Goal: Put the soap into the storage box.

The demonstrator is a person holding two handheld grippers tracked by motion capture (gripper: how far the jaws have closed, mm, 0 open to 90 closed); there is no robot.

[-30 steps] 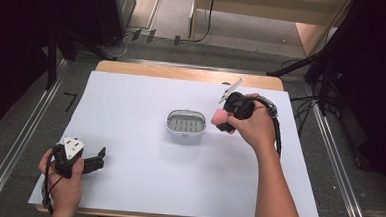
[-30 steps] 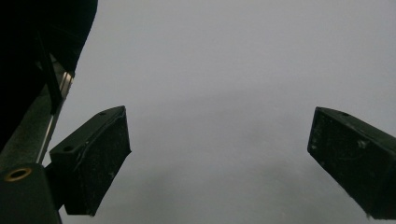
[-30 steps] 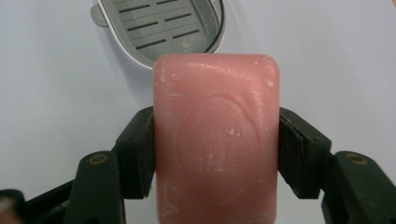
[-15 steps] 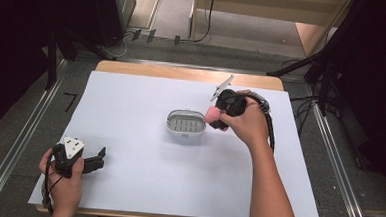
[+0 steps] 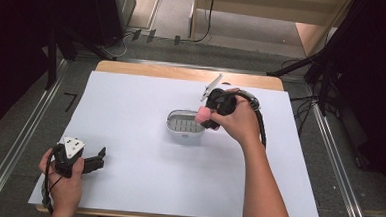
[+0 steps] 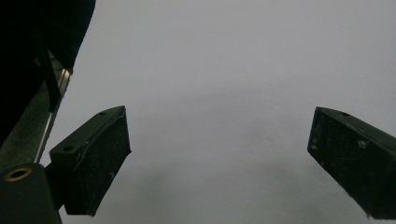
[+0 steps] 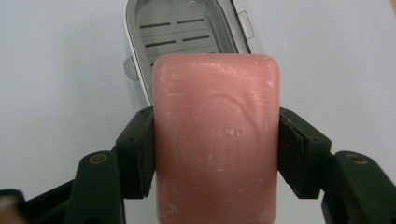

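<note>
My right gripper [image 7: 215,149] is shut on a pink bar of soap [image 7: 215,140], its two black jaws pressing the bar's long sides. Just beyond and below the bar lies a white soap dish [image 7: 187,32] with a slotted grey insert. In the high view the pink soap [image 5: 202,116] hangs over the right end of the soap dish [image 5: 184,125], held by the right gripper [image 5: 208,117]. My left gripper [image 5: 97,159] rests near the table's front left corner, jaws wide apart. The left gripper [image 6: 219,158] holds nothing, with plain white surface between its jaws.
A white sheet [image 5: 142,186] covers the wooden table [image 5: 183,74]. Metal rails [image 5: 18,149] run along both sides on the floor. Cables and black stands sit beyond the far edge.
The right hand has carried the soap left and slightly down, from beside the dish's right end to over it. The left gripper has stayed put.
</note>
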